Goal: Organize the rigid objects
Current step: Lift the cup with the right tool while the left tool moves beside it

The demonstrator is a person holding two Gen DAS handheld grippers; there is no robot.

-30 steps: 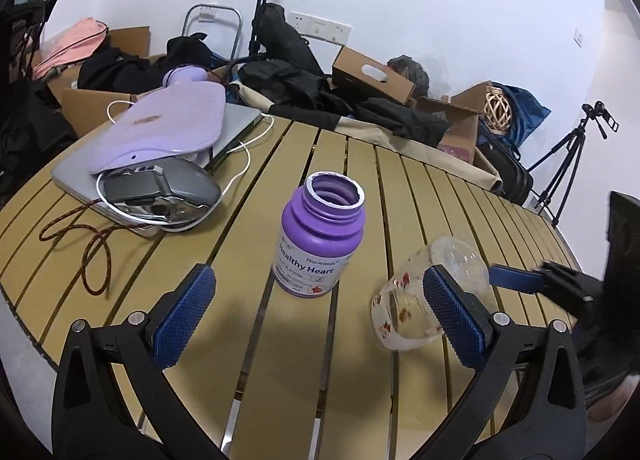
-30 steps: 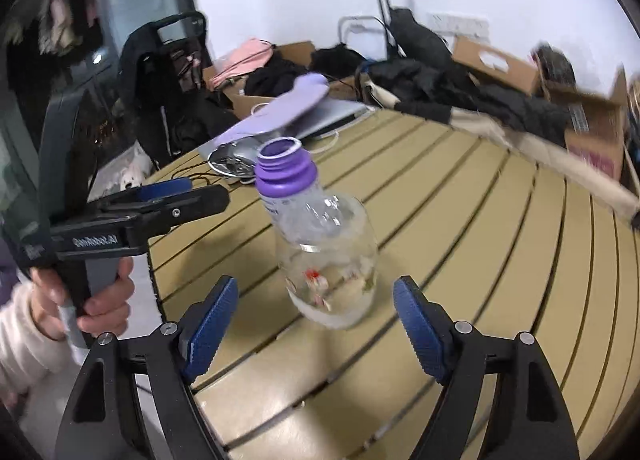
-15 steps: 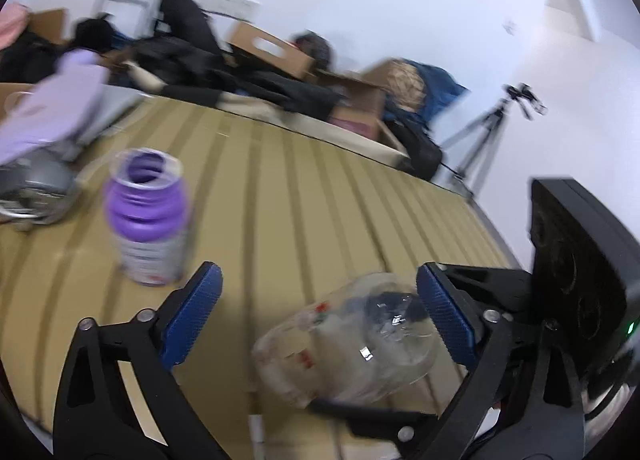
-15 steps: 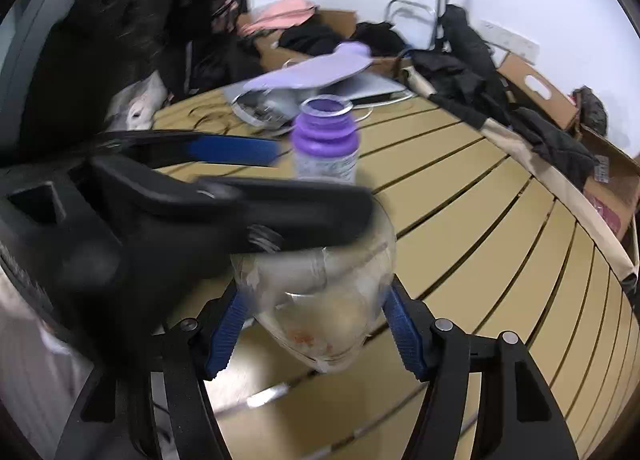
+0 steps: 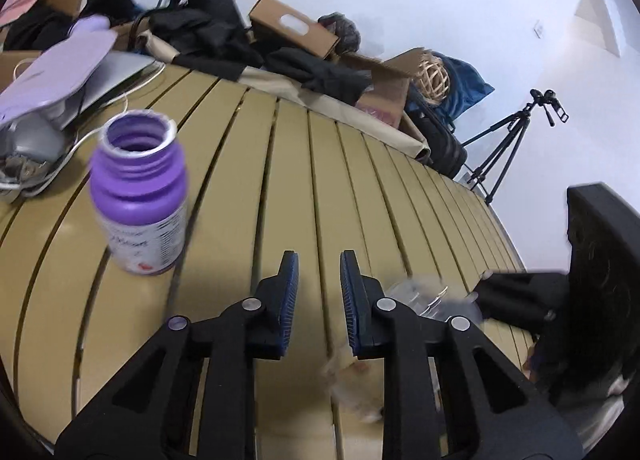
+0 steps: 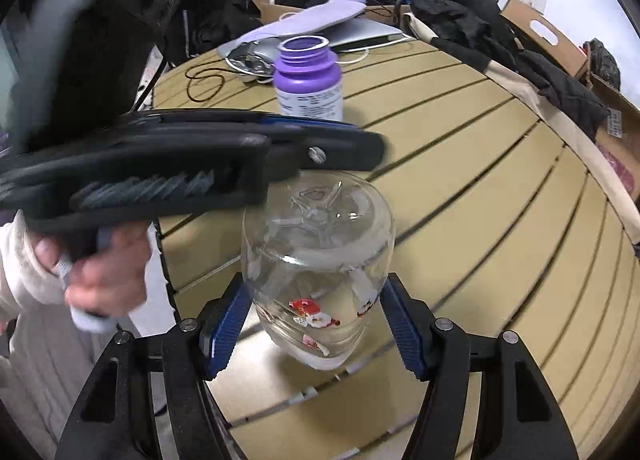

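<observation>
My right gripper (image 6: 315,294) is shut on a clear glass jar (image 6: 316,236) with small Santa stickers, holding its lower part just above the slatted yellow table (image 6: 500,199). My left gripper (image 5: 319,262) hovers over the table with its blue pads drawn close together and nothing between them. In the right wrist view the left gripper (image 6: 360,147) reaches across from the left, just above the jar's top. The jar (image 5: 424,296) shows blurred behind my left gripper's right finger. An open purple pill bottle (image 5: 140,195) (image 6: 308,79) stands upright on the table, apart from both grippers.
A laptop (image 5: 108,71) with a lilac pad (image 5: 60,63), a grey mouse (image 5: 28,139) and a white cable lie at the table's far left. Cardboard boxes (image 5: 292,25) and dark clothes crowd behind the table. A tripod (image 5: 508,135) stands right. A hand (image 6: 104,272) holds the left gripper.
My left gripper went from wide open to nearly shut and swung in over the jar. My right gripper closed on the jar, which moved from lying near the bottle into its grip.
</observation>
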